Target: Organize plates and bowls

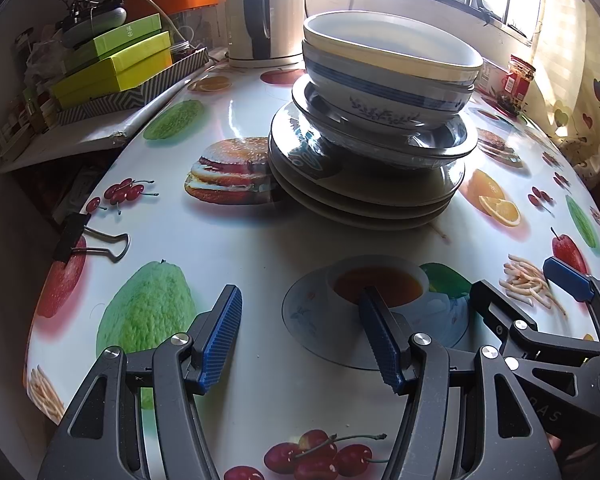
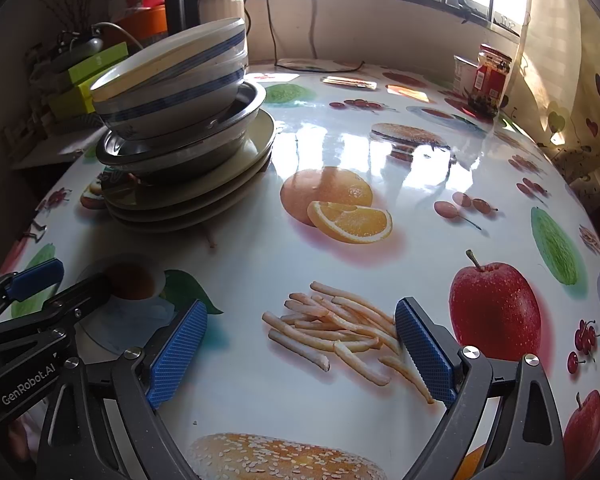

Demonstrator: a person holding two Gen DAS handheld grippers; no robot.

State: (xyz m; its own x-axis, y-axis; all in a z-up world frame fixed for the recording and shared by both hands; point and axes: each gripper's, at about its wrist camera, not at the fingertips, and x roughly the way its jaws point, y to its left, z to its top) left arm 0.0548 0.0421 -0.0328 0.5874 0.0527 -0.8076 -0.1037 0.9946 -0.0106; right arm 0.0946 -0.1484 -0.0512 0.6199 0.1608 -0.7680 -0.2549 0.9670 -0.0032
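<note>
A glossy fruit-printed surface (image 2: 340, 152) carries stacked round ceramic bowls (image 1: 388, 76) on plates (image 1: 364, 196), beyond both wide, empty hand-held grippers: left hand-held gripper (image 1: 300, 332), right hand-held gripper (image 2: 300, 344).

kettle (image 1: 260, 12) back | green boxes (image 1: 116, 60) left (stacked) | binder clip (image 1: 96, 242) | jar (image 2: 494, 70)

you've got white bowls (image 1: 388, 76) with blue bands, cream plates (image 1: 364, 196), blue-padded black left gripper (image 1: 300, 336), fruit-print tablecloth (image 2: 380, 152), lime boxes (image 1: 116, 64) upper left.
</note>
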